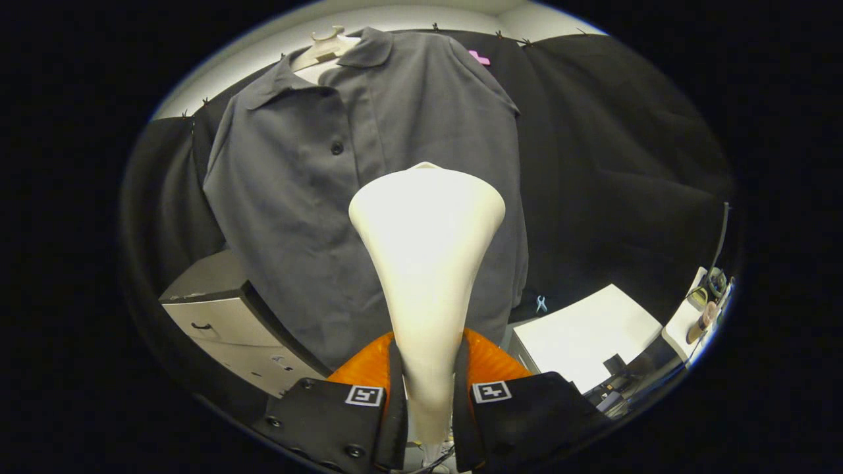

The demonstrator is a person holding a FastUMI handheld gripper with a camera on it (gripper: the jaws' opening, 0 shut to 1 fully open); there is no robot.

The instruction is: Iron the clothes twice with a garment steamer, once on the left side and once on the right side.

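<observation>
We see the gripper [427, 395] pinching the cream plastic garment steamer [427, 263] at frame centre, both fingers pressing its handle; its head faces the hanging grey button-up shirt [296, 197] beyond, upper left.

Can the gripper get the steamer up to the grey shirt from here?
Probably yes. The gripper is shut on the steamer, whose wide head points at the grey shirt hanging just beyond it on a hanger. Nothing sits between the head and the cloth.
</observation>
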